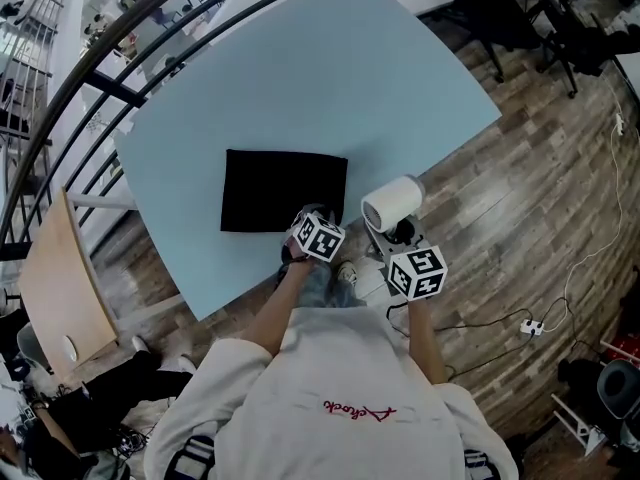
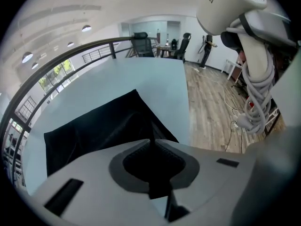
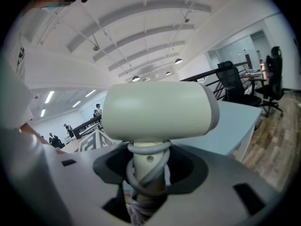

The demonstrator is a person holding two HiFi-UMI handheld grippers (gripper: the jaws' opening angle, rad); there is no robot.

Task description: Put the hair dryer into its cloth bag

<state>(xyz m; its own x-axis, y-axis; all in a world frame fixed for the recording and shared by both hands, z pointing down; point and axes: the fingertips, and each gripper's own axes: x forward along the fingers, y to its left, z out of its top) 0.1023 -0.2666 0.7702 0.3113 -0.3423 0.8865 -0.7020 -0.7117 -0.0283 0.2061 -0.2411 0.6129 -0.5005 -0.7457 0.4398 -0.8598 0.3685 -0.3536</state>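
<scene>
The black cloth bag (image 1: 283, 190) lies flat on the pale blue table (image 1: 300, 88). My left gripper (image 1: 317, 213) points steeply down at the bag's near right corner. In the left gripper view the bag (image 2: 103, 126) spreads out ahead, and the left gripper (image 2: 151, 147) is shut with a fold of its black edge pinched between the jaws. My right gripper (image 1: 401, 238) is shut on the handle of the cream hair dryer (image 1: 392, 204), just off the table's near edge. The dryer's (image 3: 157, 109) grey cord is wound round the handle inside my right gripper (image 3: 148, 173). The dryer (image 2: 235, 4) hangs above and right of the bag.
A dark curved railing (image 1: 90, 68) runs along the table's far left side. A wooden board (image 1: 60, 288) leans at the left. The floor (image 1: 520, 218) is wood planks, with a white power strip (image 1: 532, 326) and cable on it. Office chairs (image 1: 500, 8) stand beyond the table.
</scene>
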